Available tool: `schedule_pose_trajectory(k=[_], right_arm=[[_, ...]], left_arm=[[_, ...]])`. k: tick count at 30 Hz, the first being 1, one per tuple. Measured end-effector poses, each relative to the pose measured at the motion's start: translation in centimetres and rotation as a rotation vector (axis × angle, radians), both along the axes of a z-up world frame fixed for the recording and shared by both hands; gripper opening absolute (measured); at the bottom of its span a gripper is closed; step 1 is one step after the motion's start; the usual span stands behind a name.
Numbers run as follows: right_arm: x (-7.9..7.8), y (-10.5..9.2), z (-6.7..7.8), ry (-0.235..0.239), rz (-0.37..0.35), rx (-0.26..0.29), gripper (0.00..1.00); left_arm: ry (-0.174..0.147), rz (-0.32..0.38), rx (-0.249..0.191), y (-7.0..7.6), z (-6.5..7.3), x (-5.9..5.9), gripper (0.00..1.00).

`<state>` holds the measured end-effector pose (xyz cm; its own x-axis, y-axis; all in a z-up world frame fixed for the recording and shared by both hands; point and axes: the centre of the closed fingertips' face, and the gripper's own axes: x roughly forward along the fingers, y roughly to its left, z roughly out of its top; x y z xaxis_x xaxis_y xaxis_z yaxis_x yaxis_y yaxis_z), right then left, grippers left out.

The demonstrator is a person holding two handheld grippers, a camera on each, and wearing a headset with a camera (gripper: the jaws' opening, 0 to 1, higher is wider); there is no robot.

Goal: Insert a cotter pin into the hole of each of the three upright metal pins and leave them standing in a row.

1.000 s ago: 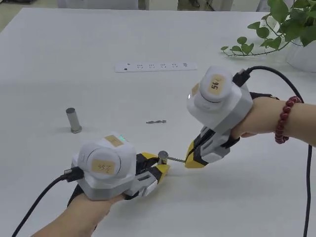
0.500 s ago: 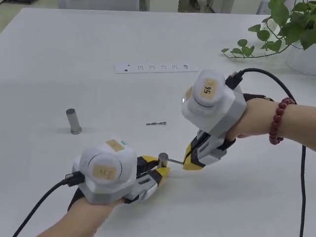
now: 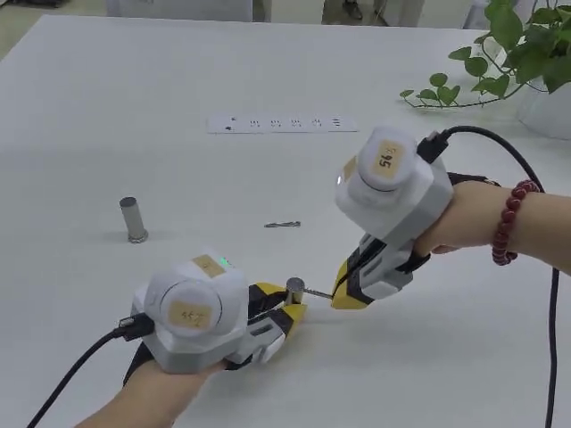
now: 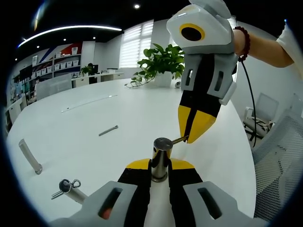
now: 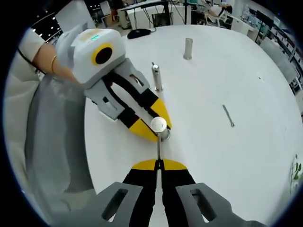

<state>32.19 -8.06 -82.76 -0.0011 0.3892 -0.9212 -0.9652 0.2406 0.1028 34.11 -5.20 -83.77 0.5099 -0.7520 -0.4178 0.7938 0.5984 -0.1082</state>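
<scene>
The right gripper (image 5: 159,163) pinches a cotter pin (image 5: 159,149) touching a metal pin (image 5: 158,125).

The left tongs (image 3: 293,310) lay low and level, jaws clamped; the right tongs (image 3: 344,298) angled steeply down toward them, jaws pinched shut.

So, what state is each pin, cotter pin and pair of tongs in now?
Left tongs: shut on the held metal pin.
Held metal pin: upright.
Right tongs: shut on the held cotter pin.
Held cotter pin: level, tip at the held metal pin's top; inserted or not, unclear.
Far metal pin: upright, alone.
Third metal pin: upright, fitted cotter pin through it.
Loose cotter pin: lying flat.
</scene>
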Motion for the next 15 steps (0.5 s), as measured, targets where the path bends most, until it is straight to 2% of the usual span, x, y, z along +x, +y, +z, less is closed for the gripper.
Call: schedule_pose_trajectory(k=[10,15], right_arm=[[-0.19,-0.49,0.01,0.004,-0.004,-0.022,0.03],[-0.17,-0.26,0.19,-0.013,0.031,-0.051,0.03]], left_arm=[[-0.002,-0.003,0.001,0.02,0.0,-0.02,0.12],[-0.007,-0.006,0.006,0.03,0.01,-0.03,0.11]])
